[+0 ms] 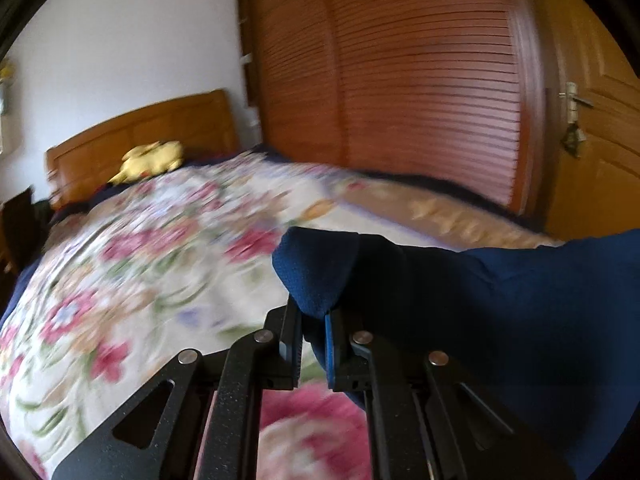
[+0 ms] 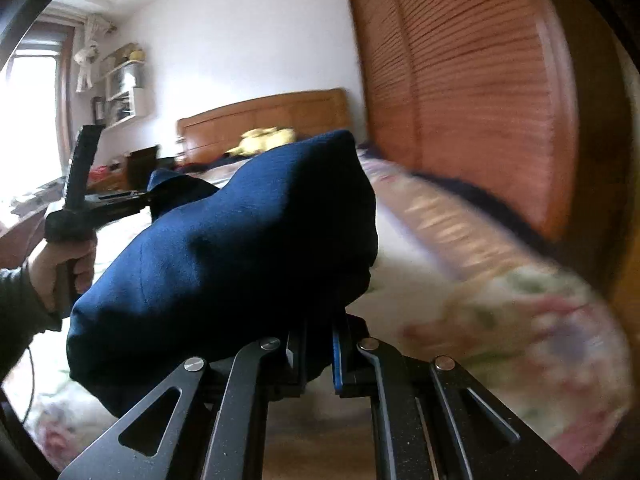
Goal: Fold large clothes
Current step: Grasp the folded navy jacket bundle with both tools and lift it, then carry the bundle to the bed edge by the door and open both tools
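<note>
You are clamping navy garment (image 1: pixel 500 300) in left gripper (image 1: pixel 314 332) and right gripper (image 2: pixel 318 344), holding it above floral bed (image 1: pixel 140 260), spreading fabric for folding.

The garment (image 2: pixel 224 248) hung between the left gripper (image 2: pixel 150 200) and right gripper (image 2: pixel 318 344), above the bedspread (image 1: pixel 140 260). Behind lay a plush toy (image 1: pixel 154 158) before the headboard (image 1: pixel 140 128); the wardrobe (image 1: pixel 400 64) stood right.

Home bedroom: bed (image 1: pixel 160 240), louvered wardrobe (image 1: pixel 400 80).
</note>
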`<act>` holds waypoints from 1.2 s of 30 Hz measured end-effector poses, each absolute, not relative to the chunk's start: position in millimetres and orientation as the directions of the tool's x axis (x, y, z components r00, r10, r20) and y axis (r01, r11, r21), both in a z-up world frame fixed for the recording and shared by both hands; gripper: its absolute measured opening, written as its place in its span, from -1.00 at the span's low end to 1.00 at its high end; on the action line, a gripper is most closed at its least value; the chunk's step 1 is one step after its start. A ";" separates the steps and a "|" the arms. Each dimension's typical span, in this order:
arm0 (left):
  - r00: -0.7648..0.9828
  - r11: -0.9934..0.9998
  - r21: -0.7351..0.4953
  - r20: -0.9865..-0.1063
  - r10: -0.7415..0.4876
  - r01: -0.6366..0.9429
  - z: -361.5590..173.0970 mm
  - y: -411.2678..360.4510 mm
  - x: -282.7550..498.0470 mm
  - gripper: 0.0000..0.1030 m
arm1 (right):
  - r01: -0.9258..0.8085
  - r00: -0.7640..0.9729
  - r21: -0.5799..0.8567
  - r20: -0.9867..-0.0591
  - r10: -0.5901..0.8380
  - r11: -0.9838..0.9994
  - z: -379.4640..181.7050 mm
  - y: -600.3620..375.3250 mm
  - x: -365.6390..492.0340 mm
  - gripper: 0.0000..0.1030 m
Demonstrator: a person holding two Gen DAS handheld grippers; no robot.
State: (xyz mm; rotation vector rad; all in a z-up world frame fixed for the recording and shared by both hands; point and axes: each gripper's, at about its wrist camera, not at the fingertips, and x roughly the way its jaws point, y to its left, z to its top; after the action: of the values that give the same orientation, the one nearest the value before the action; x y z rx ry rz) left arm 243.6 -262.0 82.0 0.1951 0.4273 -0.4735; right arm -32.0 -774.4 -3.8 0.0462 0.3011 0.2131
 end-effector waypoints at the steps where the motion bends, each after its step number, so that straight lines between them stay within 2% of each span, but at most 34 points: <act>1: 0.801 0.867 0.084 -0.434 -0.413 0.492 86.4 -275.6 242.6 -0.82 | -0.174 0.940 0.059 -0.286 0.183 0.983 0.0 -789.1 -35.5 -0.83; 9: 0.725 0.776 0.009 -0.366 -0.584 0.630 115.0 -423.4 241.0 -0.82 | 0.061 0.959 -0.039 -0.276 -0.070 0.997 21.7 -901.5 -63.1 -0.84; 13: 0.658 0.729 -0.013 -0.420 -0.625 0.684 91.9 -485.8 247.8 -0.81 | 0.160 0.944 -0.035 -0.287 -0.163 0.986 16.1 -940.1 -82.4 -0.84; 16: 0.606 0.697 0.011 -0.505 -0.615 0.717 58.9 -518.6 243.2 -0.79 | 0.200 0.912 -0.035 -0.359 -0.199 0.979 -5.9 -950.1 -88.2 -0.83; 19: 0.633 0.714 0.079 -0.536 -0.558 0.696 38.9 -522.4 238.8 -0.75 | 0.226 0.857 -0.016 -0.473 -0.206 0.974 -41.5 -958.8 -83.2 -0.80; 20: 0.618 0.707 0.069 -0.550 -0.562 0.704 35.3 -517.7 238.9 -0.72 | 0.235 0.849 -0.021 -0.482 -0.216 0.972 -48.2 -958.2 -84.7 -0.78; 23: 0.591 0.696 0.056 -0.580 -0.561 0.716 33.0 -500.5 234.5 -0.56 | 0.276 0.838 0.031 -0.498 -0.225 0.961 -48.0 -960.6 -88.3 -0.52; 26: 0.605 0.693 0.081 -0.568 -0.559 0.716 33.6 -483.4 223.7 -0.47 | 0.303 0.842 0.032 -0.478 -0.251 0.953 -34.1 -958.7 -95.2 -0.43; 28: 0.601 0.685 0.075 -0.556 -0.574 0.724 37.1 -471.3 215.5 -0.17 | 0.329 0.846 0.016 -0.448 -0.288 0.944 -23.3 -956.8 -103.7 -0.36; 30: 0.590 0.679 0.053 -0.546 -0.594 0.733 41.4 -454.7 207.9 -0.06 | 0.336 0.862 0.037 -0.414 -0.292 0.941 -8.1 -945.9 -126.9 -0.29; 32: 0.586 0.674 0.046 -0.538 -0.606 0.738 45.1 -441.4 199.7 0.20 | 0.333 0.876 0.028 -0.378 -0.298 0.943 2.2 -936.2 -141.4 -0.29; 33: 0.592 0.674 0.046 -0.525 -0.611 0.737 47.9 -432.2 191.7 0.47 | 0.321 0.884 0.017 -0.365 -0.293 0.947 7.3 -925.9 -148.0 -0.29; 34: 0.594 0.673 0.046 -0.518 -0.616 0.738 48.5 -427.1 188.1 0.59 | 0.315 0.890 0.009 -0.351 -0.292 0.949 14.4 -917.8 -150.3 -0.29; 36: 0.591 0.668 0.040 -0.508 -0.627 0.743 50.5 -412.7 177.1 0.65 | 0.291 0.900 -0.003 -0.337 -0.275 0.957 24.7 -904.1 -149.6 -0.29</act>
State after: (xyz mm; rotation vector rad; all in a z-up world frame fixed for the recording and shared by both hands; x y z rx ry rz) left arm 177.1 -412.7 50.5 0.2606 0.4849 -0.8074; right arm -149.6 -904.1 24.7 0.0482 0.3417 -0.2933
